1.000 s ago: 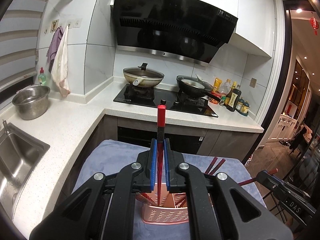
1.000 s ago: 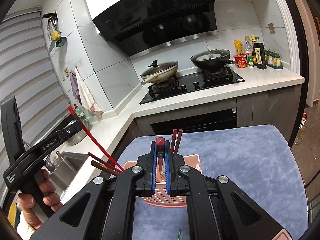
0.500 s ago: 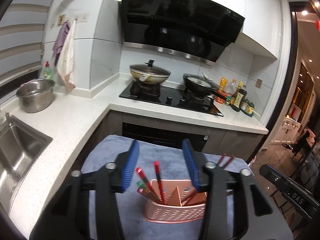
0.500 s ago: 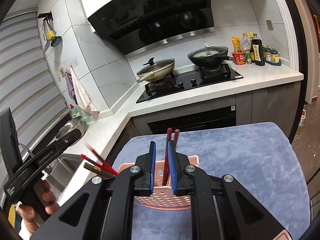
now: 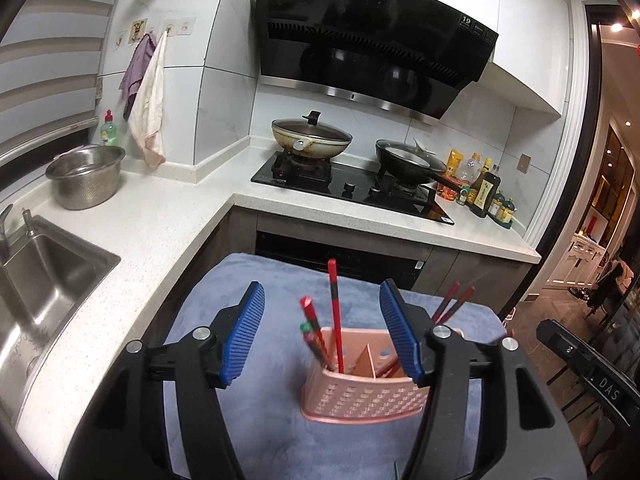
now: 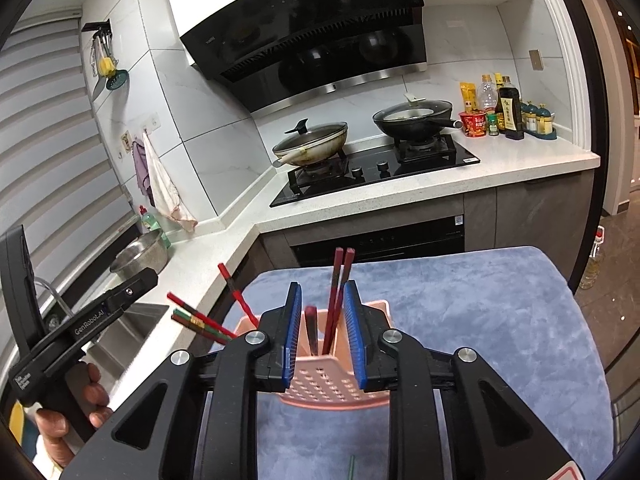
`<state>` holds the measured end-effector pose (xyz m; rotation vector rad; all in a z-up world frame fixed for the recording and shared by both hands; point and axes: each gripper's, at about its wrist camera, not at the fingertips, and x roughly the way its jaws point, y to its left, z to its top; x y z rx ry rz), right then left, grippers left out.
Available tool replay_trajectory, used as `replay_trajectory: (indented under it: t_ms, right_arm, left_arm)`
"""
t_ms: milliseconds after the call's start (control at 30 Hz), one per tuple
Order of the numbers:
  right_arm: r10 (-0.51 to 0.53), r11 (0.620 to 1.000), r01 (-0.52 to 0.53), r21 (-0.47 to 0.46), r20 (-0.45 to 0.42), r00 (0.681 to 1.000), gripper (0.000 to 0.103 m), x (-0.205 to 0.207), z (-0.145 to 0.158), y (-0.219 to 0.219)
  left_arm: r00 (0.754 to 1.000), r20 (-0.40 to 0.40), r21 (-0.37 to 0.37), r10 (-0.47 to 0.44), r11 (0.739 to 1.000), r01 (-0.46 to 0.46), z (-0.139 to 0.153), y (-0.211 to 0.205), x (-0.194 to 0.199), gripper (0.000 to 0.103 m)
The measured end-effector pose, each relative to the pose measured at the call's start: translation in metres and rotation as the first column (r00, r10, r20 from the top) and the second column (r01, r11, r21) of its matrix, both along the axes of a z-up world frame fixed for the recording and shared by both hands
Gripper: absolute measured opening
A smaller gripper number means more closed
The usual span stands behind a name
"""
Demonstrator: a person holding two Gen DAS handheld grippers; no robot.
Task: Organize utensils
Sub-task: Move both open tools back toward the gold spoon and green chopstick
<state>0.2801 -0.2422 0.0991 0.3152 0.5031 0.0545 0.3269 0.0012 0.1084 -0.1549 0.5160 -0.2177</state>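
Note:
A pink perforated utensil basket (image 5: 360, 396) stands on a blue-grey cloth (image 5: 248, 400); it also shows in the right wrist view (image 6: 332, 384). Several red chopsticks (image 5: 335, 316) stand in its left compartment and a pair (image 5: 454, 302) leans out on the right. My left gripper (image 5: 322, 336) is open above the basket, empty. My right gripper (image 6: 324, 334) is open over the basket's near end, with a dark red chopstick (image 6: 311, 330) and a standing pair (image 6: 338, 296) between its blue pads, none gripped.
A steel sink (image 5: 36, 280) and a metal bowl (image 5: 86, 176) are on the counter at left. The stove carries a lidded wok (image 5: 311, 136) and a black pan (image 5: 408, 160). Sauce bottles (image 5: 484, 192) stand right of it. A green stick (image 6: 351, 466) lies on the cloth.
My left gripper opened and released its red chopstick into the basket's left compartment. My right gripper opened and its dark red chopstick dropped into the basket. Both have lifted slightly.

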Motion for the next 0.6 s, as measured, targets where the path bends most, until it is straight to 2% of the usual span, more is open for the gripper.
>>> replay_trajectory:
  t_ms: [333, 467, 600]
  right_arm:
    - [-0.006, 0.996, 0.001, -0.091, -0.054, 0.999, 0.022, -0.054, -0.026, 0.013]
    - [-0.018, 0.996, 0.012, -0.094, -0.070, 0.997, 0.036, -0.075, -0.036, 0.015]
    - [-0.024, 0.993, 0.013, -0.116, -0.096, 0.995, 0.036, -0.096, -0.048, 0.021]
  left_arm:
    - [0.999, -0.042, 0.044, 0.000, 0.999, 0.002, -0.024, 0.005, -0.049, 0.057]
    - [0.998, -0.063, 0.063, -0.006, 0.998, 0.010, -0.035, 0.005, -0.068, 0.057]
    - [0.995, -0.095, 0.079, -0.006, 0.997, 0.014, -0.046, 0.006, -0.087, 0.057]
